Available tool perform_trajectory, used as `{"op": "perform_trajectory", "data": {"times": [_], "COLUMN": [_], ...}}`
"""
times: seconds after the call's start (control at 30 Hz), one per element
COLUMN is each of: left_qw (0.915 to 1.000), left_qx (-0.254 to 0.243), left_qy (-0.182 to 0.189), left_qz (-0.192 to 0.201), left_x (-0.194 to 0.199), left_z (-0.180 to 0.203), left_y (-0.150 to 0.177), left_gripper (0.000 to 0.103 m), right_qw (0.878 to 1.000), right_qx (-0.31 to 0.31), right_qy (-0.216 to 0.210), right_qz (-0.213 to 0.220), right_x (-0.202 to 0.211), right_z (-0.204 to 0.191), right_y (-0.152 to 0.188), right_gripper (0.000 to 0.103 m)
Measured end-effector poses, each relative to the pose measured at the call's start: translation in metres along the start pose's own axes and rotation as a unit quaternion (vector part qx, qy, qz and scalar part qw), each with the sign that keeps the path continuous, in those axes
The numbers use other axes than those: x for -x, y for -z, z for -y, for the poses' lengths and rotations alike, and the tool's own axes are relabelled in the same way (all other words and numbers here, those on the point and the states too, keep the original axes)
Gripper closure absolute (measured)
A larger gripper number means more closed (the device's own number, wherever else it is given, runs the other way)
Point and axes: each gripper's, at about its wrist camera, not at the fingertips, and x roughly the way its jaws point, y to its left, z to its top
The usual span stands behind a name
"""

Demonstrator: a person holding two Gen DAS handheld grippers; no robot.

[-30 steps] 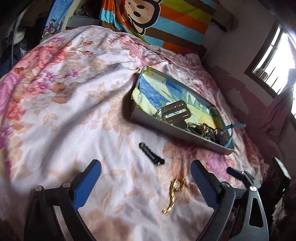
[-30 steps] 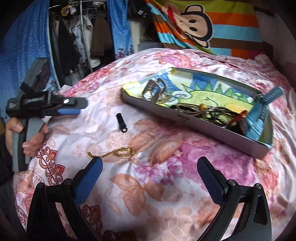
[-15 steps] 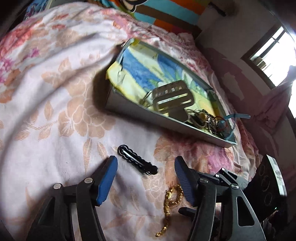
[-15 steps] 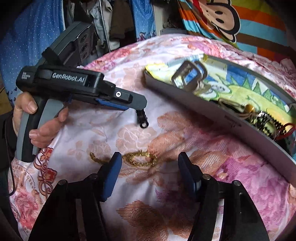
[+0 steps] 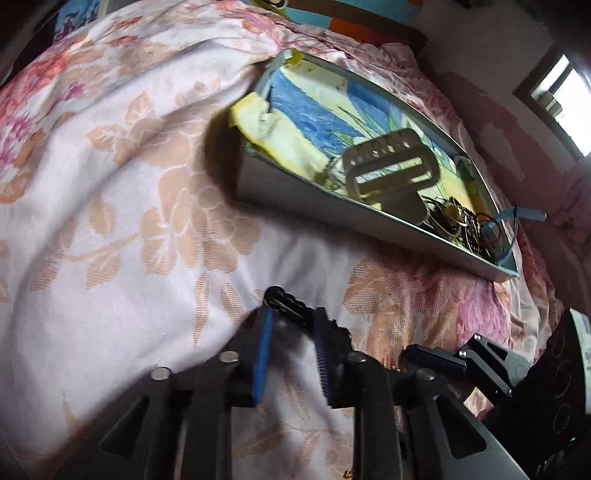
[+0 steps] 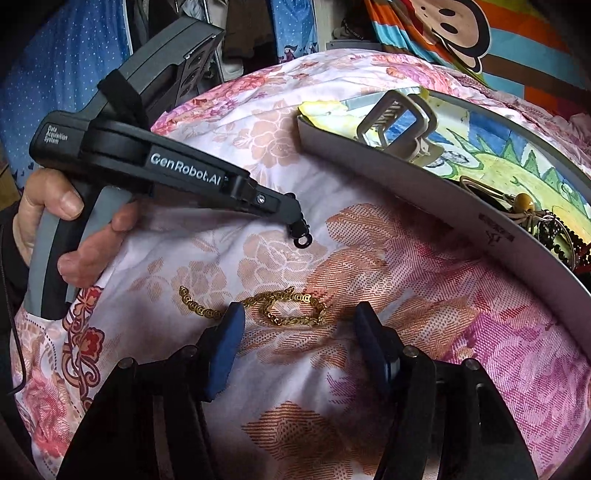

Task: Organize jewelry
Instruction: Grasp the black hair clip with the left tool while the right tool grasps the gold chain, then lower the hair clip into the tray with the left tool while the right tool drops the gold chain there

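Note:
A black wavy hair clip [image 5: 286,302] lies on the floral bedspread, and my left gripper [image 5: 291,319] is closed around it; its ring end shows below the left gripper's tip in the right wrist view [image 6: 302,240]. A gold chain [image 6: 284,308] lies on the bedspread just ahead of my right gripper [image 6: 297,319], which is open with the chain's loop between its fingertips. A grey tray [image 5: 369,218] lined with a coloured drawing holds a silver claw clip [image 5: 391,166] and a tangle of bracelets [image 5: 458,225].
The tray's near wall [image 6: 424,184] runs just right of the chain. My left gripper's body and the hand on it [image 6: 59,206] fill the left of the right wrist view. A striped monkey blanket [image 6: 461,33] lies behind. A window [image 5: 561,96] is at far right.
Both grippers moved down and forward to the bedspread. The left one closed from wide open onto the black hair clip. The right one narrowed and now straddles the gold chain.

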Motion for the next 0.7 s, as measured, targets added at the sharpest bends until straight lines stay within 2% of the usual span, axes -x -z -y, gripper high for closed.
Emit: {"op": "perform_trajectory", "data": {"times": [0.13, 0.23, 0.4, 0.47, 0.6, 0.67, 0.7], "left_qw": [0.9993, 0.9988, 0.9965, 0.9947, 0.9915, 0.9919, 0.9927], "left_qx": [0.027, 0.037, 0.053, 0.063, 0.069, 0.055, 0.047], "left_qy": [0.026, 0.031, 0.064, 0.081, 0.110, 0.114, 0.110], "left_qz": [-0.001, -0.004, 0.001, 0.004, 0.010, 0.012, 0.011], "left_x": [0.000, -0.002, -0.001, 0.000, 0.002, 0.003, 0.002], "left_z": [-0.015, -0.019, -0.026, -0.029, -0.030, -0.024, -0.020], "left_y": [-0.001, 0.000, 0.001, 0.002, 0.002, 0.002, 0.001], "left_gripper": [0.092, 0.099, 0.099, 0.099, 0.088, 0.077, 0.074], "right_qw": [1.000, 1.000, 1.000, 1.000, 1.000, 1.000, 0.999], "right_qx": [0.000, 0.003, 0.002, 0.003, 0.006, 0.000, -0.003], "right_qy": [-0.002, -0.006, -0.005, -0.001, 0.020, 0.030, 0.033], "right_qz": [-0.001, -0.002, -0.002, -0.002, 0.003, 0.007, 0.008], "right_x": [0.002, 0.000, -0.001, 0.000, 0.003, 0.005, 0.006], "right_z": [-0.002, -0.004, -0.003, -0.004, -0.006, -0.003, -0.001], "right_y": [0.001, 0.001, 0.002, 0.002, 0.000, 0.000, 0.000], "right_gripper": [0.047, 0.058, 0.075, 0.076, 0.076, 0.076, 0.076]}}
